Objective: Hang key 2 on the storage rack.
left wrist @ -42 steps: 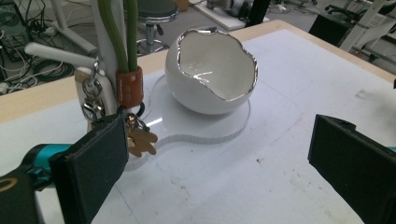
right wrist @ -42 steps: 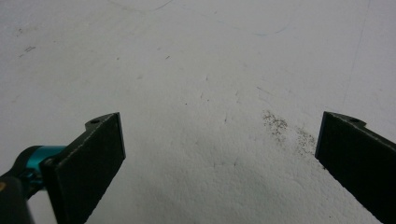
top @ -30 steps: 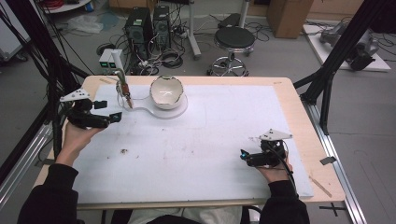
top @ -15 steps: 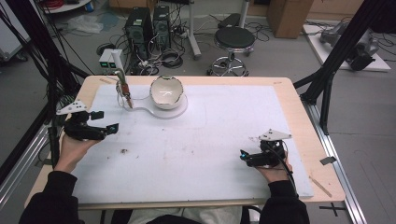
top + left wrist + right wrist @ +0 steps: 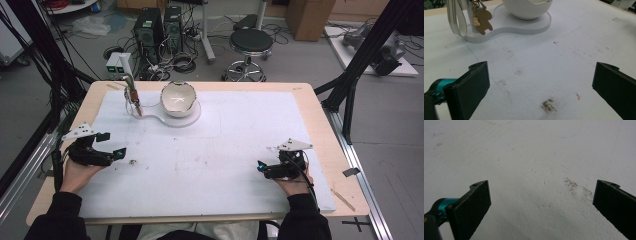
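While the white bowl (image 5: 178, 99) sits on its clear stand at the far side of the surface (image 5: 225, 150), the left gripper (image 5: 111, 147) rests well short of it and the right gripper (image 5: 261, 166) farther off, both with fingers spread wide and empty.

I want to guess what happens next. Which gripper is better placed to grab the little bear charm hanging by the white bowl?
Probably the left gripper. It sits open on the same side as the bear charm and faces it. The right gripper is open too, but farther off, facing bare white mat.
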`<state>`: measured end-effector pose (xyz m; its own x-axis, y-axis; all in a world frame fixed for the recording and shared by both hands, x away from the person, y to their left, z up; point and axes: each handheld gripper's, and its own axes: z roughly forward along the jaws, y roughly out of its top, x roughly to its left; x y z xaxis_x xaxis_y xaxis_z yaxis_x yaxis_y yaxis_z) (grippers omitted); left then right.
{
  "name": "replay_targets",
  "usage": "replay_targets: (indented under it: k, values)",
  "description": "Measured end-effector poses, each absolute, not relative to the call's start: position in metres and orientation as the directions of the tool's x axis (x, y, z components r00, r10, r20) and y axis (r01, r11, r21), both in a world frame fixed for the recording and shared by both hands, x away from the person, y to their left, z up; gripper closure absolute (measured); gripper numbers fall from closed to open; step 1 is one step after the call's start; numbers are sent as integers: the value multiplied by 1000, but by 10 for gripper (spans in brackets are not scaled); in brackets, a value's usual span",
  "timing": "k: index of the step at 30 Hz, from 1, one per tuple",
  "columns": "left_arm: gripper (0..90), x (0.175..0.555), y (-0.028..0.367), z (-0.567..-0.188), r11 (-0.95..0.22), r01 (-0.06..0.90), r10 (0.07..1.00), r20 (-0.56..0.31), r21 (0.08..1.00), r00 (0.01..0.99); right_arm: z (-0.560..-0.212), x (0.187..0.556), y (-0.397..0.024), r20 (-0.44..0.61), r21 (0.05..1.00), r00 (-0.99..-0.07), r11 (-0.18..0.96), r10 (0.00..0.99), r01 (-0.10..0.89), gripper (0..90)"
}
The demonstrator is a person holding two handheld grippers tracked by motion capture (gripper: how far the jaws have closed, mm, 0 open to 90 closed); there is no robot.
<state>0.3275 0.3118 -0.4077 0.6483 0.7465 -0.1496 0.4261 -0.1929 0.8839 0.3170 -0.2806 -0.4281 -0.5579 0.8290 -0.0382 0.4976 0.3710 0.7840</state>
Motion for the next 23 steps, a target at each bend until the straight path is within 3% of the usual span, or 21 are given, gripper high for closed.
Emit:
replay_targets:
  k: [23]
  values:
    - [17, 310, 310, -428, -207, 461, 735, -174, 863, 655, -427, 316, -281, -40, 789, -560, 370, 828, 491, 6]
